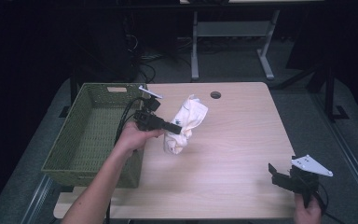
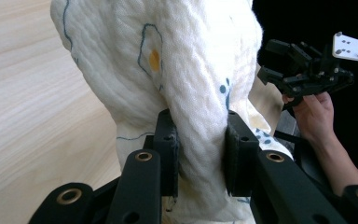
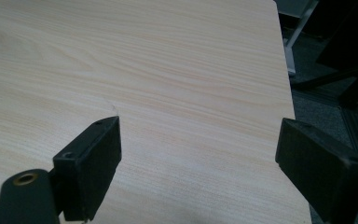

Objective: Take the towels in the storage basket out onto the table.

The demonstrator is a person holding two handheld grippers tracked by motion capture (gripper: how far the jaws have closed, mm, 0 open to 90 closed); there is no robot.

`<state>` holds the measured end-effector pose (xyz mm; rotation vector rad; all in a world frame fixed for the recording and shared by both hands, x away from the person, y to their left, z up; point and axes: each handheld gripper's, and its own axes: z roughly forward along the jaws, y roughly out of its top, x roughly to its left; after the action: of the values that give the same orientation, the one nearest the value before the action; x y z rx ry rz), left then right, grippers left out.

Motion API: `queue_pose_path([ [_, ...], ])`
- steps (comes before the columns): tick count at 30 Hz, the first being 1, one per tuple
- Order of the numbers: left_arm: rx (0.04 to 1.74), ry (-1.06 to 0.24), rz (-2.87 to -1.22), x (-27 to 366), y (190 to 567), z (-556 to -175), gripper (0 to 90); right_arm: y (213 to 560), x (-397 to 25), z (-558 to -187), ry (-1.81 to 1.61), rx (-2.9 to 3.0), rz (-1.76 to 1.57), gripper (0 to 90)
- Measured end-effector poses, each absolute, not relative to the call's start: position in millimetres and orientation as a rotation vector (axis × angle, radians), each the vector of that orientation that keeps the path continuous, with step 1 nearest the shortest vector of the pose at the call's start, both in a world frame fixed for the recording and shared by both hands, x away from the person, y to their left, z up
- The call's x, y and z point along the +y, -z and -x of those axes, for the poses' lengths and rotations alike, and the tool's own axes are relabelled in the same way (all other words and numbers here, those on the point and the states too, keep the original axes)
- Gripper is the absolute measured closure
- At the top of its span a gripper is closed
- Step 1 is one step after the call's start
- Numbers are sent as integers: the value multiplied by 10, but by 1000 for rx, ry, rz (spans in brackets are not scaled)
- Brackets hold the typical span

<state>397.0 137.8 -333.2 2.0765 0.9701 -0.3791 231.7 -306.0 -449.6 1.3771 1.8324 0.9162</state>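
A bunched white cloth (image 1: 184, 123) with small blue and yellow prints hangs above the wooden table (image 1: 233, 154), just right of the green woven basket (image 1: 93, 135). My left gripper (image 1: 176, 126) is shut on the cloth's middle. In the left gripper view the cloth (image 2: 186, 70) bulges up between the two black pads (image 2: 168, 149). My right gripper (image 1: 281, 176) is open near the table's front right corner, with nothing between its jaws. Seen from the right gripper view, my right gripper (image 3: 198, 158) has bare wood under it. The left gripper view also catches the right gripper (image 2: 284, 70), held in a hand.
The green basket looks empty and stands at the table's left edge. A round cable hole (image 1: 215, 95) is near the table's far edge. A desk frame (image 1: 233, 37) and cables sit on the dark floor behind the table.
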Motion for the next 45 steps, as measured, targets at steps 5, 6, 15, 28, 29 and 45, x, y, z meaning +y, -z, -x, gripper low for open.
queue_pose_path([
  [5,967,386,-2088,1282,3394,-3986,703,4497,-3055,-2315,-915,1835,-1374,139],
  [6,968,389,-2085,1266,3403,-3988,703,4496,-3056,-2315,-916,1835,-1372,139],
  [15,968,400,-2097,1110,3493,-4013,703,4489,-3068,-2309,-915,1829,-1373,139],
  [28,975,441,-2094,897,3720,-4023,703,4489,-3060,-2310,-915,1835,-1369,139],
  [29,970,439,-2102,867,3734,-4019,703,4488,-3059,-2309,-916,1835,-1369,139],
  [45,1009,506,-2102,544,4083,-4052,699,4493,-3043,-2315,-912,1834,-1368,139],
])
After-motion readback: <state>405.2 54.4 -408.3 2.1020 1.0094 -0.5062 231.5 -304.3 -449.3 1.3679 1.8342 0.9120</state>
